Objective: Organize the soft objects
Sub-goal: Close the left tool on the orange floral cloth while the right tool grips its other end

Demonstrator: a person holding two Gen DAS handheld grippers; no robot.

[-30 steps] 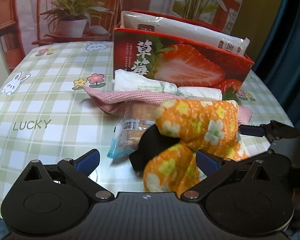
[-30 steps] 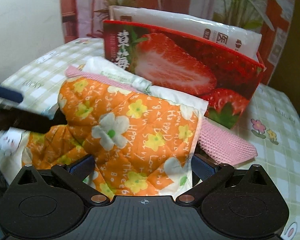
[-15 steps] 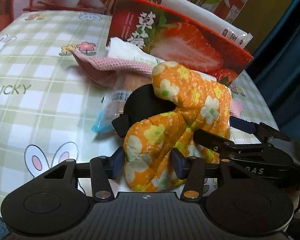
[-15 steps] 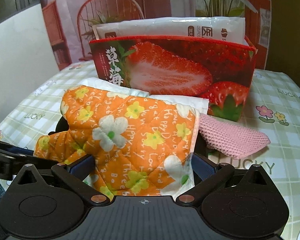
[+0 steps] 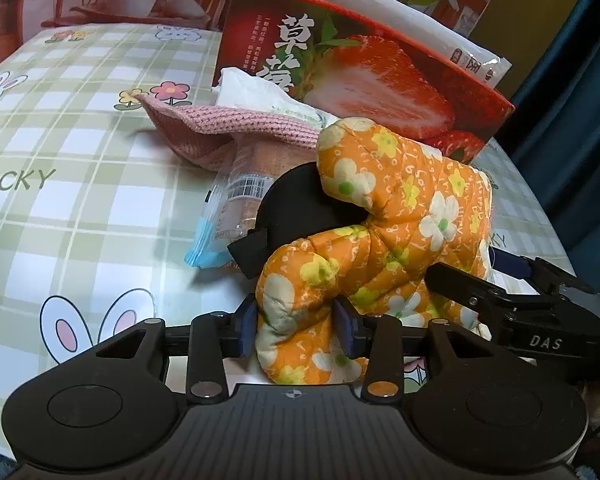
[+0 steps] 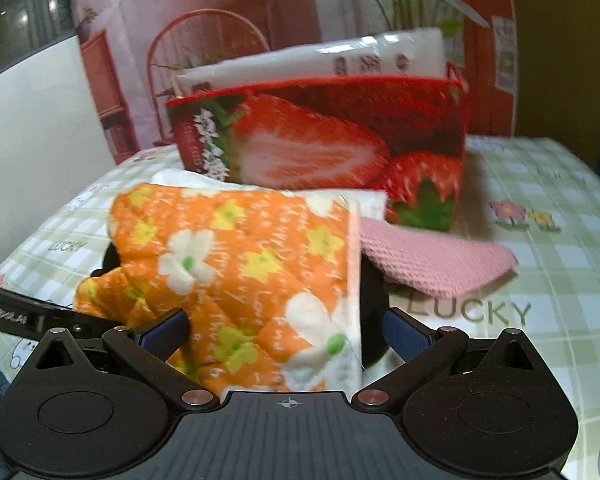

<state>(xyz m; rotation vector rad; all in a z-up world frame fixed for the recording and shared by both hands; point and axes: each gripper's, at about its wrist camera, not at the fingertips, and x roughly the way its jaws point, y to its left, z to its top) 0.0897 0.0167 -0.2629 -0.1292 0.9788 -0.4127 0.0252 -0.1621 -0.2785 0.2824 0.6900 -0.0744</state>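
Left wrist view
My left gripper [image 5: 296, 326]: its jaws have just been closing and now pinch the near lobe of the orange flowered oven mitt [image 5: 384, 216]; both blue pads press into the padding, which bulges out either side of them.
Mitt: bent in a curve on the checked tablecloth [image 5: 72, 200], its far end raised over a black round object [image 5: 300, 204] that lies under it.
Snack packet [image 5: 228, 216]: clear wrapper with a blue end, lying just left of the black object and partly under the pink knitted cloth [image 5: 228, 124].
White packet [image 5: 256, 90]: rests on the pink cloth, against the front of the strawberry box [image 5: 364, 76].
Box contents: a long white plastic bag [image 5: 380, 12] sticks up out of the box.
My right gripper [image 5: 496, 276]: seen at the right edge, one black finger lying against the mitt's far side.

Right wrist view
My right gripper [image 6: 288, 334]: jaws stand wide with the mitt's cuff end [image 6: 236, 272] between them; I cannot tell whether the blue pads actually press on it.
Mitt: fills the near middle, blurred, in front of the strawberry box [image 6: 320, 136].
Pink cloth [image 6: 436, 260]: sticks out to the right from beneath the mitt, lying on the tablecloth [image 6: 560, 240].
Left gripper finger [image 6: 32, 316]: comes in from the left edge, reaching the mitt's lower corner.
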